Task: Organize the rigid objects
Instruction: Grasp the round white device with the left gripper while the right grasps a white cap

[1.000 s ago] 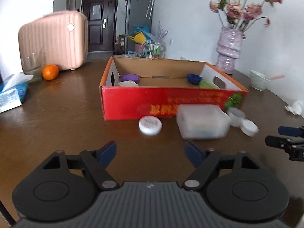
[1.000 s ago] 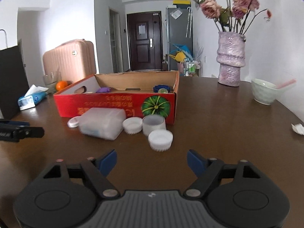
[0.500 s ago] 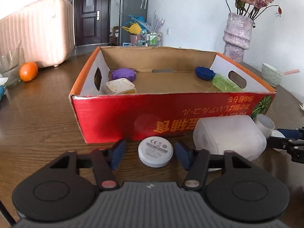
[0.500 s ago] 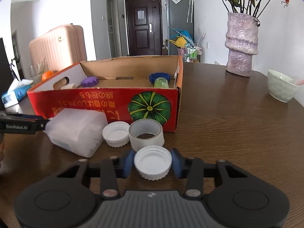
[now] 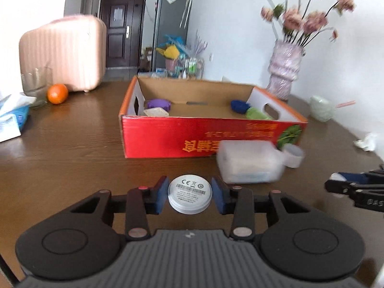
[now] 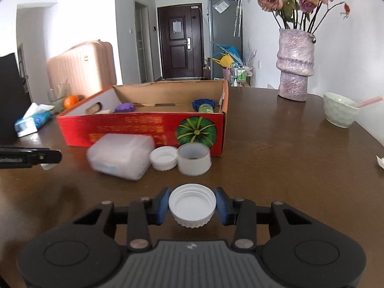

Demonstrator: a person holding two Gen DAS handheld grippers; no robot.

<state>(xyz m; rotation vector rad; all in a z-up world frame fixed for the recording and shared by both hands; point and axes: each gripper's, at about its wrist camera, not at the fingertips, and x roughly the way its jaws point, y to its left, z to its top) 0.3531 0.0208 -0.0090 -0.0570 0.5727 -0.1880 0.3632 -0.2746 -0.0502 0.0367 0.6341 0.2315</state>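
Note:
My left gripper (image 5: 189, 194) has a flat white disc (image 5: 189, 188) with a printed label between its blue pads. Its jaws are closing and the pads touch the disc's rim. My right gripper (image 6: 192, 205) is shut on a ribbed white cap (image 6: 191, 200), open side up. Ahead stands a red cardboard box (image 5: 192, 134) holding a purple lid (image 5: 158, 104), a cream case (image 5: 156, 113), a blue cap (image 5: 238, 105) and a green bottle (image 5: 256, 114). Against the box's front lie a translucent container (image 6: 120, 156), a second white cap (image 6: 163, 157) and a white ring (image 6: 194, 159).
On the brown table (image 5: 72, 148) a pink suitcase (image 5: 62, 52), an orange (image 5: 57, 93) and a tissue pack (image 5: 12, 120) sit far left. A vase of flowers (image 6: 295, 67), a pale bowl (image 6: 339, 109) and crumpled paper (image 5: 366, 141) are on the right.
Both grippers went forward to the box, closed around the disc and the cap, then drew back from the box with them between the pads.

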